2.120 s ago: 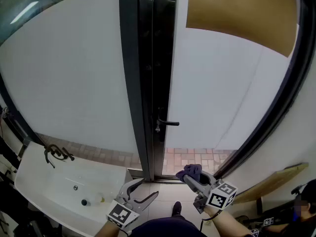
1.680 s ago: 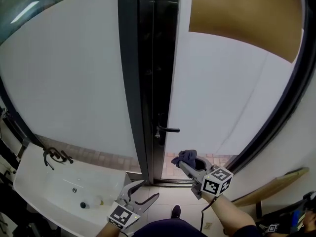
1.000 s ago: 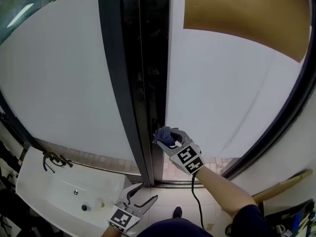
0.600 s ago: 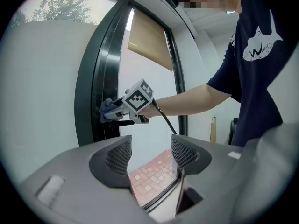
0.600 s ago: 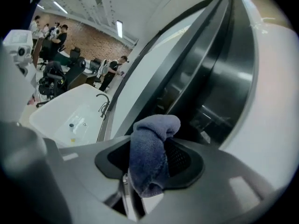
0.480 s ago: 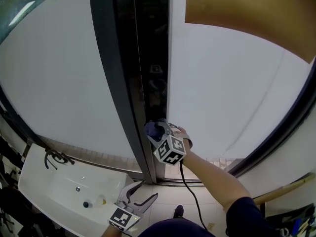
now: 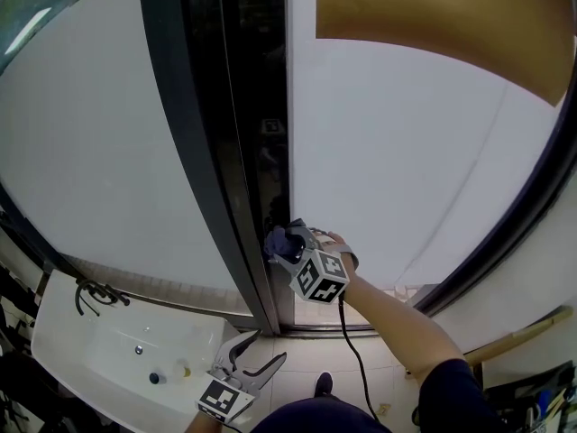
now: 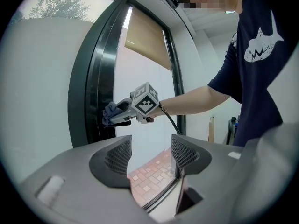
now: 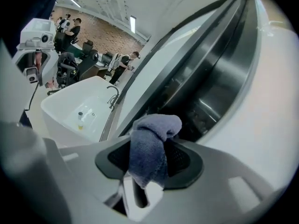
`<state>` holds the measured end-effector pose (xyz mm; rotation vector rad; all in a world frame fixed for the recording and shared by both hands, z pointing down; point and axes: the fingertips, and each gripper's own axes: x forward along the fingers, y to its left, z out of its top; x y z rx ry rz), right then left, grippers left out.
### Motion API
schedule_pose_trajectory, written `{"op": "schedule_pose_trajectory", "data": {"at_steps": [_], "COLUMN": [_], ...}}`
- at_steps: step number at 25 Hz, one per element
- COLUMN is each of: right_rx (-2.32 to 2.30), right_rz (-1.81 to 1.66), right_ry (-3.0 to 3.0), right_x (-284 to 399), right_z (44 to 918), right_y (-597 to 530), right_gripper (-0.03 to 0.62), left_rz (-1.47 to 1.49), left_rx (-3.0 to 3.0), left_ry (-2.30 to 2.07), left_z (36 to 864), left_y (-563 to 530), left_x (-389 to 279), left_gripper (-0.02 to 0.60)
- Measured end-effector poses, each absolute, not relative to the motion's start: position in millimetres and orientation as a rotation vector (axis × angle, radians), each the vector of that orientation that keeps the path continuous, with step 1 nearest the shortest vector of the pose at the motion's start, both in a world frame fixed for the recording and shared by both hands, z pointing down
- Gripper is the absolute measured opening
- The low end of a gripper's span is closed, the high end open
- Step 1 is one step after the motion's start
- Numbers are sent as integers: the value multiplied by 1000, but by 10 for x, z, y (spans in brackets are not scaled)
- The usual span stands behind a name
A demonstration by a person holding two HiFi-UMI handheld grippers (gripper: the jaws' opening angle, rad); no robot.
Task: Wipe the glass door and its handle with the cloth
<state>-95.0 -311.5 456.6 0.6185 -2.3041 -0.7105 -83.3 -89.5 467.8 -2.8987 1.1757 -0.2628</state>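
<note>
The glass door point(image 7: 406, 170) is a frosted white pane beside a dark frame point(image 7: 239, 152). My right gripper point(image 7: 290, 244) is shut on a blue-grey cloth point(image 7: 281, 238) and holds it against the door's dark edge at handle height. The handle itself is hidden behind the cloth. In the right gripper view the cloth point(image 9: 153, 134) hangs bunched between the jaws, close to the dark frame point(image 9: 205, 92). My left gripper point(image 7: 248, 368) is low at the bottom of the head view, open and holding nothing. The left gripper view shows the right gripper point(image 8: 122, 115) and the cloth point(image 8: 110, 111) at the frame.
A white sink point(image 7: 99, 350) with a dark faucet point(image 7: 90, 294) and a small bottle point(image 7: 171, 374) stands at the lower left. A brown blind point(image 7: 433, 16) covers the pane's top. A wooden board point(image 7: 523, 336) leans at the lower right. People stand far off point(image 9: 124, 59).
My right gripper has risen from near the floor and moved left with the cloth, up to the door's dark edge. The left gripper has stayed low and open.
</note>
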Motion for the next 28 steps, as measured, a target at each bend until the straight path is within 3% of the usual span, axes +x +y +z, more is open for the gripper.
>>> {"op": "schedule_pose_trajectory", "data": {"at_steps": [10, 16, 23, 28], "right_rx": [701, 761, 707, 591], "right_rz": [-605, -750, -1112, -1268], "right_ry": [-2265, -2174, -2098, -1989], "right_x": [-232, 12, -686, -1204], "right_z": [4656, 4484, 3964, 4069], "right_y": [-3078, -3077, -3139, -3131], "right_gripper": [175, 175, 175, 176], "left_rz": [-248, -254, -257, -269], "left_rx": [-2923, -2919, -2904, -2895], "left_ry": [1088, 1080, 1102, 1147], "left_z": [4627, 4619, 4614, 4662], "left_y": [-871, -854, -843, -802], "left_x": [-616, -597, -603, -665], "left_gripper": [264, 264, 264, 264]}}
